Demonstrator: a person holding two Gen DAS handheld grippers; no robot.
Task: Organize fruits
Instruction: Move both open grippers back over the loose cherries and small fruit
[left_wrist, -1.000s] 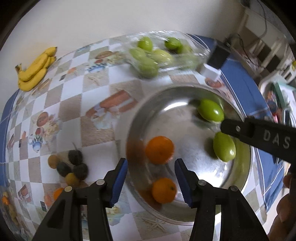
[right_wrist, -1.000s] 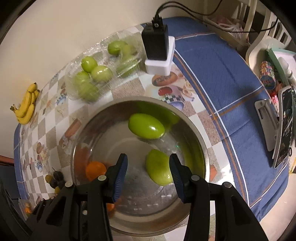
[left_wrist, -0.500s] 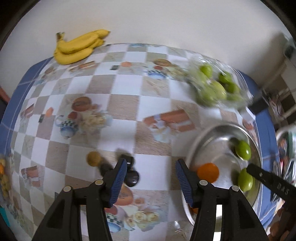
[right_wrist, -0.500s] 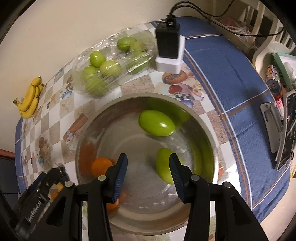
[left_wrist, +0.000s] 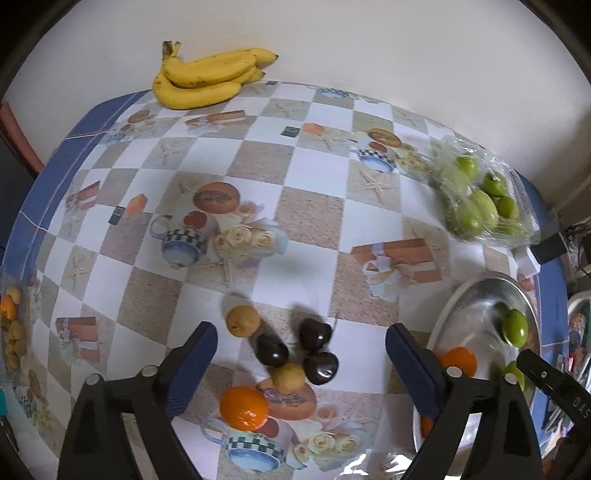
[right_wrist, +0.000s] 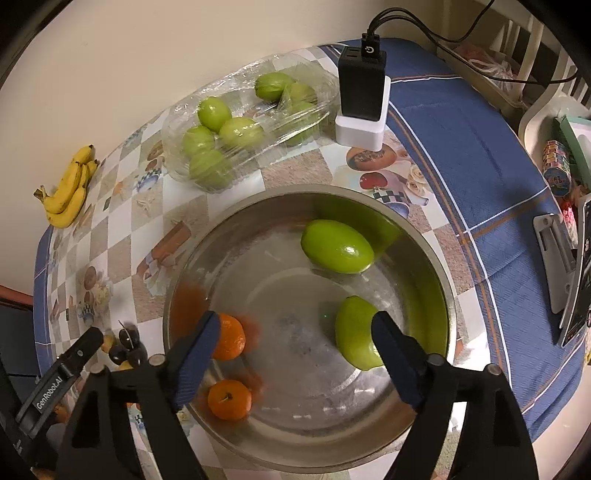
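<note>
Both jaws just widened, empty: left gripper (left_wrist: 301, 363) over dark plums (left_wrist: 315, 334), right gripper (right_wrist: 291, 354) over the round steel bowl (right_wrist: 424, 254).

In the left wrist view, the steel bowl (left_wrist: 476, 295) is cut off at four o'clock, its lower orange (left_wrist: 426, 425) mostly hidden behind the right finger (left_wrist: 413, 369).

A broad stretch of tabletop (left_wrist: 229, 173) is left bare between the bananas (left_wrist: 207, 79) and the small fruit cluster (left_wrist: 291, 354); the right is blocked by the steel bowl (right_wrist: 417, 236) and wrapped tray (right_wrist: 173, 129).
</note>
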